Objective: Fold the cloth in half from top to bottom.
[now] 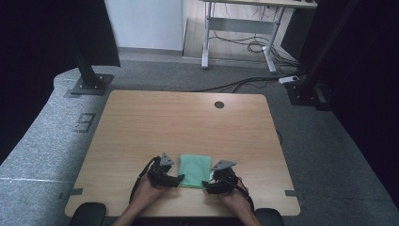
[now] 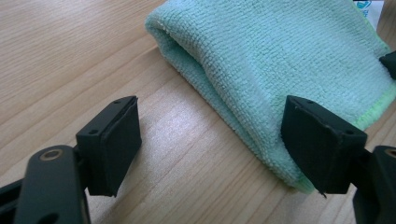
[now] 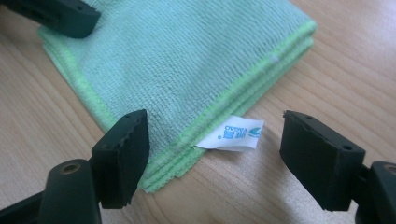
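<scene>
Your folded green cloth (image 1: 195, 170) lies flat on the wooden table (image 1: 155, 122), close to the near edge and between your two hands. In the high view your left gripper (image 1: 180, 179) sits at the cloth's near left corner and your right gripper (image 1: 205, 185) at its near right corner, both low over the tabletop. Your left gripper's own view shows its jaws standing wide apart: bare wood lies between them, the rounded fold of the cloth (image 2: 280, 60) runs across toward the right-hand jaw, and that jaw sits right at the cloth's edge, though whether it actually touches the fabric is hard to tell from this angle. Nothing is clamped there. In the right gripper view, your right gripper (image 3: 212, 149) also stands wide open, with the stacked, lime-trimmed corner of the cloth (image 3: 187, 60) lying between its jaws and neither pad pressing on it. A small white care label (image 3: 232, 134) with blue printing sticks out from the hemmed edge just beside that corner, resting on the wood. At the top left of that view, a jaw of your left gripper (image 3: 56, 14) lies over the cloth's far corner. The cloth lies in several layers, its edges neatly lined up.
</scene>
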Demonstrator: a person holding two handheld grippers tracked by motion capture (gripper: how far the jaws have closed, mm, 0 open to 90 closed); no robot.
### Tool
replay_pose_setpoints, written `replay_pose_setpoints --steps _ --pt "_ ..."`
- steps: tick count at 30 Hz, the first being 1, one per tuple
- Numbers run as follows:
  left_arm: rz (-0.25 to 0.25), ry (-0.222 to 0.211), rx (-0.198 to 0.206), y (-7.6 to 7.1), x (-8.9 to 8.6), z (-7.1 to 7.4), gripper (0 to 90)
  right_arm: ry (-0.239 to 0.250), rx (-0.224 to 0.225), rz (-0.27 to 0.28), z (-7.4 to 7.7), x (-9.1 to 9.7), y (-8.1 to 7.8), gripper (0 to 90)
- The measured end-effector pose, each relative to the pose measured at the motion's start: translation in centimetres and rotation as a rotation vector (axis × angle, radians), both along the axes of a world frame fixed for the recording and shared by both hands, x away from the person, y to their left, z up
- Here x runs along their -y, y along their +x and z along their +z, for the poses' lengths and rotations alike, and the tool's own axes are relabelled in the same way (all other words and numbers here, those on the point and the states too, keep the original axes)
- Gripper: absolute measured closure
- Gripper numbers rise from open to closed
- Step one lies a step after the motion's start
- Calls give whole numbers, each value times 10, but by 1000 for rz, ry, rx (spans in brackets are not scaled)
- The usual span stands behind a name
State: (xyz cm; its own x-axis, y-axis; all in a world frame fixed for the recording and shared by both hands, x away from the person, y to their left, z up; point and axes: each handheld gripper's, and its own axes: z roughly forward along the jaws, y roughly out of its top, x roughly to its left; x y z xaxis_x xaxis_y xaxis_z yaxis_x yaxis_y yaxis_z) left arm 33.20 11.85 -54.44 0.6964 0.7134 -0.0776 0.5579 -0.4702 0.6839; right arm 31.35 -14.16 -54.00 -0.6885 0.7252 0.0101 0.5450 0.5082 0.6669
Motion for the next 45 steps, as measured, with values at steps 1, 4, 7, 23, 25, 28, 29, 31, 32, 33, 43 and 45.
replay_pose_setpoints --steps 1,4,7,23,25,28,29,31,32,33,43,45 --pt "1 2 5 0 0 0 198 3 -6 -6 0 0 0 238" --pt "-1 18 30 1 1 -2 159 -31 20 -11 1 -2 2 251" --pt "-1 14 35 5 -1 -4 138 -39 42 -31 0 -2 9 252" --pt "69 41 45 55 -10 -4 60 18 25 -68 -5 -5 65 202" --pt "83 39 44 62 -11 -4 59 26 27 -77 -6 -6 69 200" --pt "94 40 44 70 -11 -4 60 26 36 -84 -6 -7 76 199" --pt "99 39 43 73 -12 -4 60 27 38 -89 -6 -8 79 199" --pt "106 37 40 78 -12 -4 60 28 44 -94 -6 -9 84 199" --pt "111 36 37 80 -12 -4 60 30 45 -97 -6 -9 85 199" --pt "115 36 36 83 -13 -4 60 30 45 -101 -7 -9 88 199" --pt "153 32 25 111 -16 -4 61 38 53 -124 -8 -14 111 199" --pt "153 31 24 113 -16 -4 61 44 51 -127 -8 -14 114 198"
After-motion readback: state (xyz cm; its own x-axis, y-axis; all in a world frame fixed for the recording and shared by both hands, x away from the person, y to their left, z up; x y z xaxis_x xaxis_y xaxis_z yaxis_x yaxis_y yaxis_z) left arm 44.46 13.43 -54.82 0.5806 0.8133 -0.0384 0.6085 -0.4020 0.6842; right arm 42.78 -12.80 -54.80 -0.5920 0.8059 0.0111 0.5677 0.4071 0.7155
